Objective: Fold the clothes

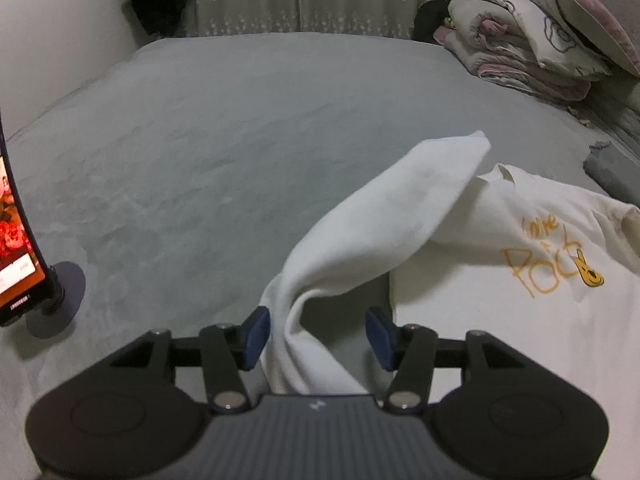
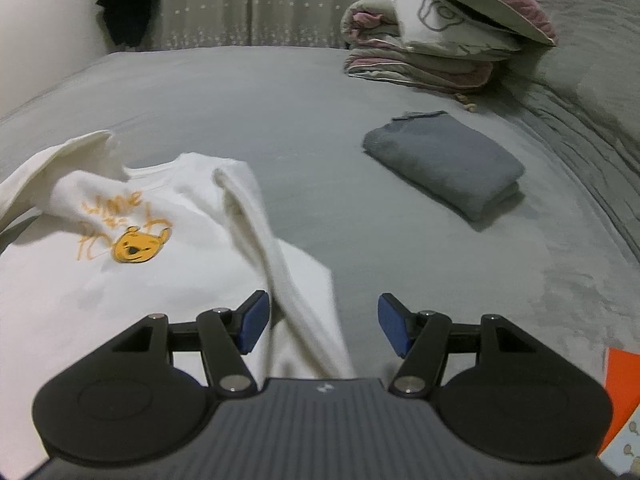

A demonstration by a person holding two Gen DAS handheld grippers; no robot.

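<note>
White cotton shirt [image 2: 132,280]: soft, light, limp. Your left gripper [image 1: 318,338] gapes around sleeve [image 1: 380,224], unpinched; right gripper [image 2: 320,326] wide, empty. Pinch cuff, hem.

left gripper [image 1: 318,338]: black linkage arms, two round black side discs, silver pivot screws, ribbed dark grey housing with small pale logo, blue pads [image 1: 256,338] | right gripper [image 2: 322,328]: same build, black arms with triangular cut-outs, silver screws, ribbed grey housing, blue pads [image 2: 394,330]
</note>
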